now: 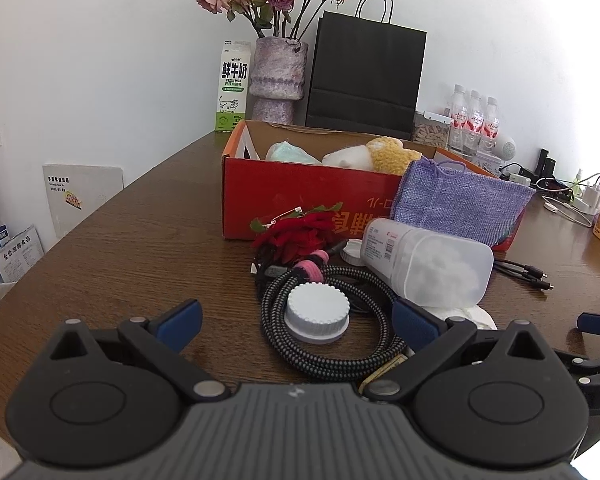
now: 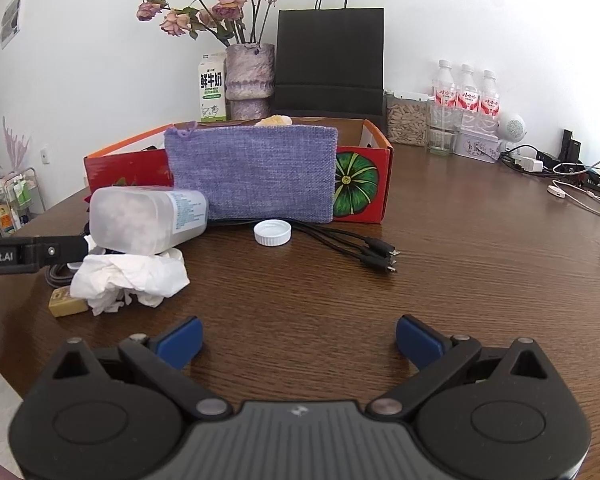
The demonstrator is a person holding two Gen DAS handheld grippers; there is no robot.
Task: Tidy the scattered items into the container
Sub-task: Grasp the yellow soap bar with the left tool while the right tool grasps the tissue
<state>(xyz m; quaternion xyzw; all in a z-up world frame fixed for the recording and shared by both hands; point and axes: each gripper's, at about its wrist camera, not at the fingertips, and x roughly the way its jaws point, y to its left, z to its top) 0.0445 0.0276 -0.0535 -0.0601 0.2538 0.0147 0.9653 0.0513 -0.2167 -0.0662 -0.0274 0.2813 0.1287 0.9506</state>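
Observation:
A red cardboard box (image 1: 300, 196) (image 2: 364, 176) stands on the brown table and holds soft items, one yellow knit (image 1: 394, 154). A purple woven pouch (image 1: 456, 200) (image 2: 252, 172) leans on its front. In front lie a clear plastic jar on its side (image 1: 428, 264) (image 2: 148, 220), a large white lid (image 1: 318, 312) on a coiled braided cable (image 1: 332, 344), a small white cap (image 2: 272, 232), a red artificial flower (image 1: 296, 236), crumpled tissue (image 2: 128, 276), a tan block (image 2: 66, 302) and black cable plugs (image 2: 376, 256). My left gripper (image 1: 296, 326) is open around the large lid. My right gripper (image 2: 299, 342) is open and empty over bare table.
Behind the box stand a milk carton (image 1: 234, 88), a vase of dried roses (image 1: 276, 80), a black paper bag (image 1: 364, 80), a jar of pellets (image 2: 406, 122) and three water bottles (image 2: 466, 96). Chargers and white cables (image 2: 560, 184) lie at the far right.

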